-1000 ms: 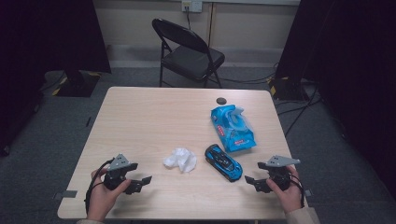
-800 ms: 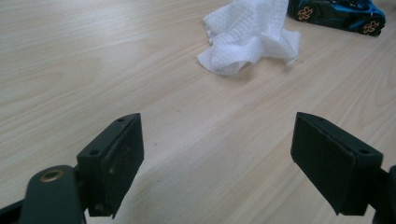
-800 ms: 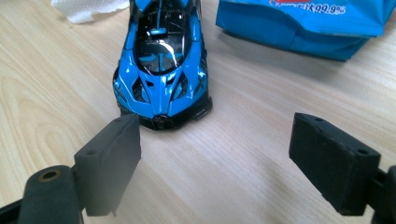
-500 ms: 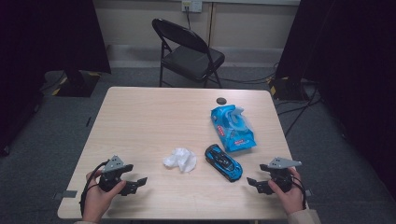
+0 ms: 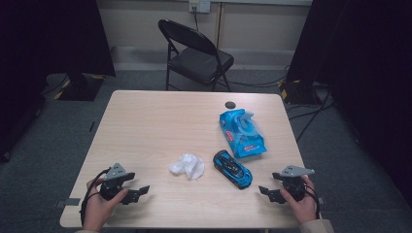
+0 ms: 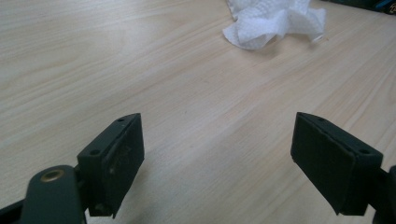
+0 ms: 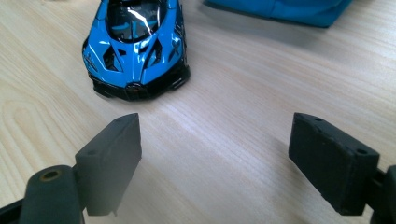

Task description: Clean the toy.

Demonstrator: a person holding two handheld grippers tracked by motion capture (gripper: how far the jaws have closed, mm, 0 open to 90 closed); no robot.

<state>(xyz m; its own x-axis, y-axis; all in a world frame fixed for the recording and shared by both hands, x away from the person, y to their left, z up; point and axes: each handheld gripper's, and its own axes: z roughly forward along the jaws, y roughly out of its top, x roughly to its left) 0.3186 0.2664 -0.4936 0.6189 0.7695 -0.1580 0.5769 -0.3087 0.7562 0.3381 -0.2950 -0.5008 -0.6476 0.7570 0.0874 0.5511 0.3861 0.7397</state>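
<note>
High view: the pale wooden desk (image 5: 160,121) carries a few things toward its right half, and a black folding chair (image 5: 197,51) stands on the floor beyond its far edge. The largest thing on the desk is a blue packet (image 5: 242,132), lying flat near the right edge. Just in front of it, nearer the person, sits a blue toy car (image 5: 232,168), set at a slant and apart from the packet. To the car's left, close but not touching, lies a crumpled white tissue (image 5: 187,166). A small dark disc (image 5: 230,104) rests beyond the packet, near the far edge.

At the near left corner the left tongs (image 5: 138,192) lie low over the desk in the person's hand, their jaws spread wide with bare wood between them; the left gripper view shows the tissue well ahead. At the near right corner the right tongs (image 5: 268,192) are likewise wide open and hold nothing. In the right gripper view the car's nose (image 7: 135,56) sits just ahead of the jaws, to their left side, untouched.
</note>
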